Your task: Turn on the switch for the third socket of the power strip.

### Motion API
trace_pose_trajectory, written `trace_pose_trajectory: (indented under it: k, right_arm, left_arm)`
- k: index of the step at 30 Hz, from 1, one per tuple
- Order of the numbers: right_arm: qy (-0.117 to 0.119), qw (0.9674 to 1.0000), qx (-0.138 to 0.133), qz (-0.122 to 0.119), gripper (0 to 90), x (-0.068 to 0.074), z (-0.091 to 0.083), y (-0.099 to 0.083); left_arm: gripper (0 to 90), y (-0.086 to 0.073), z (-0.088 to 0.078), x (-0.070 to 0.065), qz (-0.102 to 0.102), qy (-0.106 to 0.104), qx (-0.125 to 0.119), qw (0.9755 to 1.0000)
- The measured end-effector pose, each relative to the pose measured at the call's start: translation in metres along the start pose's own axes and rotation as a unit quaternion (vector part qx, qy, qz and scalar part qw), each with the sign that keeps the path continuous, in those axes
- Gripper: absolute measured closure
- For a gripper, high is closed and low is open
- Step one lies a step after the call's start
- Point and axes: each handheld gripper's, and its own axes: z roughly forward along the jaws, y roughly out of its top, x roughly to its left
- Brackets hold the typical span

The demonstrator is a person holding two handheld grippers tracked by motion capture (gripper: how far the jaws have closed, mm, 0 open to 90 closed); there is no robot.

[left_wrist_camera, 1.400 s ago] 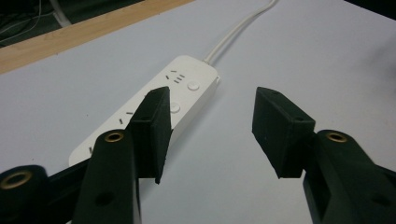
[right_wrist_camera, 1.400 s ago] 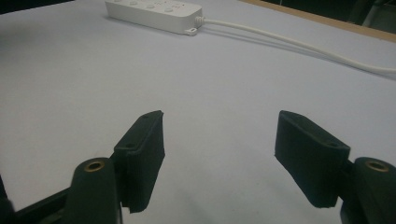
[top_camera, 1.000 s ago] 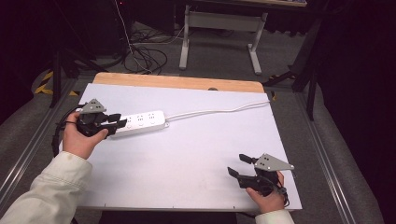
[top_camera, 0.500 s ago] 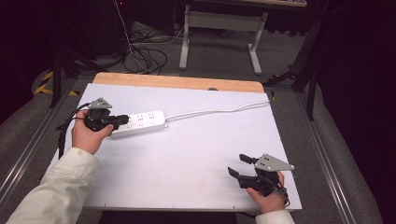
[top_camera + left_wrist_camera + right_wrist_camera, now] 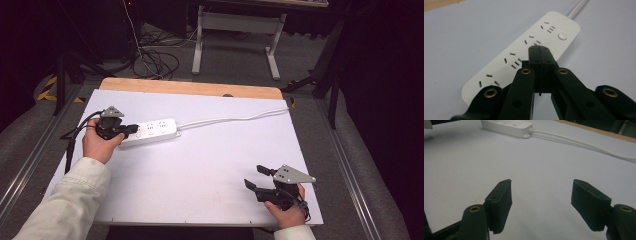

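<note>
A white power strip lies flat at the left of the white table, its cable running off to the right edge. My left gripper hovers over the strip's near end, shut. In the left gripper view the pads of the left gripper meet tip to tip just above the sockets of the power strip; they have just been closing, and nothing is between them. My right gripper rests open near the front right corner, far from the strip. The right gripper holds nothing, and the power strip lies far ahead of it.
The white table top has a wooden strip along its far edge. A black cable trails from the left gripper off the table's left side. Metal rails run along both sides, and a desk frame stands on the floor beyond.
The left gripper's jaws stood apart a second ago and are now together. The left hand has shifted slightly toward the strip and lower. The right hand has not moved.
</note>
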Motion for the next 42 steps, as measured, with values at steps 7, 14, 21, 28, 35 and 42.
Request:
trace_pose_trajectory:
  k: [7,14,21,28,35,42]
  right_arm:
    - [0.000,1.0000,0.001,-0.001,33.7,0.000,0.000,0.000]
    - [0.000,1.0000,0.002,0.000,33.7,-0.001,0.000,0.000]
    - [0.000,1.0000,0.002,-0.001,33.7,-0.001,0.000,-0.001]
    - [0.001,1.0000,0.003,-0.001,33.7,-0.001,0.001,0.000]
    - [0.001,1.0000,0.003,0.000,33.7,-0.001,0.001,-0.001]
    - [0.002,1.0000,0.003,0.000,33.7,-0.001,0.001,-0.001]
  left_arm:
    - [89.9,-0.004,0.009,0.005,0.003,0.006,0.005,1.0000]
    - [90.0,-0.005,0.015,0.003,0.004,0.003,0.009,0.9999]
    - [90.0,-0.006,0.020,0.003,0.005,0.006,0.018,0.9998]
    - [90.0,-0.005,0.023,0.003,0.006,0.011,0.026,0.9996]
    - [90.0,-0.006,0.025,0.003,0.008,0.016,0.034,0.9993]
    - [90.0,-0.006,0.025,0.002,0.005,0.015,0.033,0.9993]
